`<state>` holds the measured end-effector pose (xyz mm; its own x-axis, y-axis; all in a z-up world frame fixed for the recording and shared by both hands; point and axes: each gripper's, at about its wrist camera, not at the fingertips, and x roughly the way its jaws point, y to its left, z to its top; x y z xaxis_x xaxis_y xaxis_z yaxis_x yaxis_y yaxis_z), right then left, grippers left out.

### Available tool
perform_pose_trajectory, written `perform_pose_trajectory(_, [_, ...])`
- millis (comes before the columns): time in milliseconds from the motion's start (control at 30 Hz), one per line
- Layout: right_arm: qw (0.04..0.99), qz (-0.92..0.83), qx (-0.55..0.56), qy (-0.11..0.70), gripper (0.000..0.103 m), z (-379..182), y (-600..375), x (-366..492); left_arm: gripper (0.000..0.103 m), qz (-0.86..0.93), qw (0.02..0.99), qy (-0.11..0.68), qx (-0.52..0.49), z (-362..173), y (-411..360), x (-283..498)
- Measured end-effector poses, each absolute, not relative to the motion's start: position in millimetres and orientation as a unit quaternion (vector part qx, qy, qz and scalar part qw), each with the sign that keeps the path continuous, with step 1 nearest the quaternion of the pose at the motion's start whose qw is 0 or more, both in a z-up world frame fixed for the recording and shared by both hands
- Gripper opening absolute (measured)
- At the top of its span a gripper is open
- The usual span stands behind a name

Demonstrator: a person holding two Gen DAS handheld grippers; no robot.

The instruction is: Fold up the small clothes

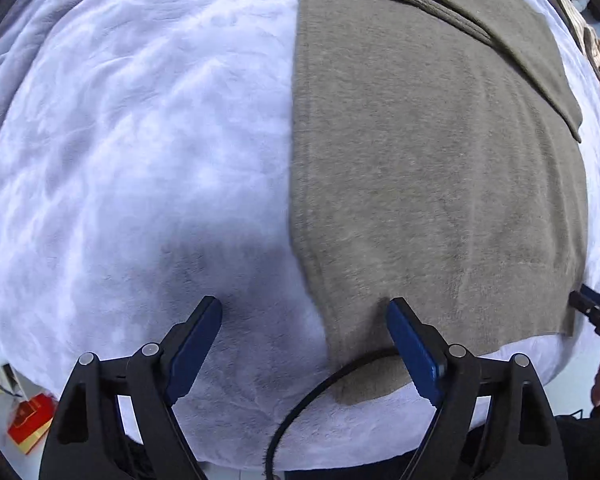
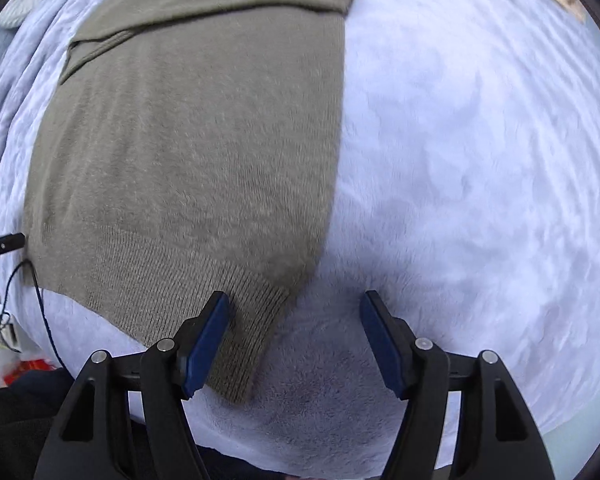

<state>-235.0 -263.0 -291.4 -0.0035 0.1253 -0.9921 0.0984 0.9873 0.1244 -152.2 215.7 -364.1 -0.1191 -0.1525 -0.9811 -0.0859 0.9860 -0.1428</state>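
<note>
Both grippers, left gripper (image 1: 304,304) and right gripper (image 2: 296,298), gape empty over the sweater's (image 1: 440,180) hem corners, bare blanket (image 1: 140,140) outside.

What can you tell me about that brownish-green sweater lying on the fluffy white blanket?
The sweater is a soft, fuzzy olive-brown knit with a ribbed hem nearest the cameras. It lies flat and partly folded on the white blanket, both sleeves laid across the body near the top. Its long sides run straight. Each open gripper hangs over a hem corner, the left gripper and the right gripper, neither pinching it. A thin black cable crosses the left corner.
</note>
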Motion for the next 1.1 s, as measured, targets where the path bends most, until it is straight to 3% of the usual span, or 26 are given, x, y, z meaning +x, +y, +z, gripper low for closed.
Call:
perform_pose_trajectory(100, [0.690,0.005,0.122,0.713,0.071,-302.1,-273.4,-231.2,0.086,-0.047,0.656,0.744,-0.121,-371.3,214.0,-138.0])
perform_pose_trajectory(133, [0.690,0.000,0.132,0.712,0.071,-303.9,-276.5,-231.0,0.086,-0.064,0.653,0.751,-0.082,-374.7,200.5,-134.8])
perform_pose_trajectory(400, [0.682,-0.009,0.153,0.716,0.073,-313.3,-285.4,-212.2,0.086,-0.084,0.609,0.786,-0.059,-405.3,198.6,-159.1])
perform_pose_trajectory(667, [0.673,-0.020,0.209,0.709,0.073,-324.9,-311.2,-236.0,0.087,-0.052,0.573,0.806,-0.138,-406.7,195.2,-171.5])
perform_pose_trajectory(733, [0.672,-0.014,0.203,0.712,0.067,-323.8,-311.1,-231.3,0.077,-0.059,0.577,0.807,-0.113,-402.6,188.3,-160.6])
perform_pose_trajectory(767, [0.674,-0.002,0.197,0.712,0.060,-320.7,-311.8,-226.5,0.064,-0.068,0.585,0.804,-0.085,-396.4,182.6,-160.6])
perform_pose_trajectory(800, [0.674,0.016,0.196,0.713,0.041,-317.5,-309.2,-224.2,0.045,-0.083,0.591,0.800,-0.062,-385.6,176.7,-160.7])
perform_pose_trajectory(833, [0.671,0.034,0.203,0.713,0.020,-314.6,-307.9,-223.4,0.035,-0.100,0.598,0.794,-0.042,-379.8,172.5,-163.1])
perform_pose_trajectory(867, [0.669,0.045,0.212,0.711,0.008,-320.0,-305.7,-220.1,0.018,-0.115,0.601,0.790,-0.035,-375.0,172.6,-165.6])
perform_pose_trajectory(900, [0.670,0.054,0.219,0.708,0.006,-318.2,-305.4,-219.0,0.013,-0.119,0.600,0.790,-0.043,-372.6,176.4,-166.5])
perform_pose_trajectory(1100, [0.691,0.072,0.253,0.674,0.006,-291.7,-308.2,-213.8,0.011,-0.127,0.633,0.759,-0.086,-334.0,216.3,-174.8])
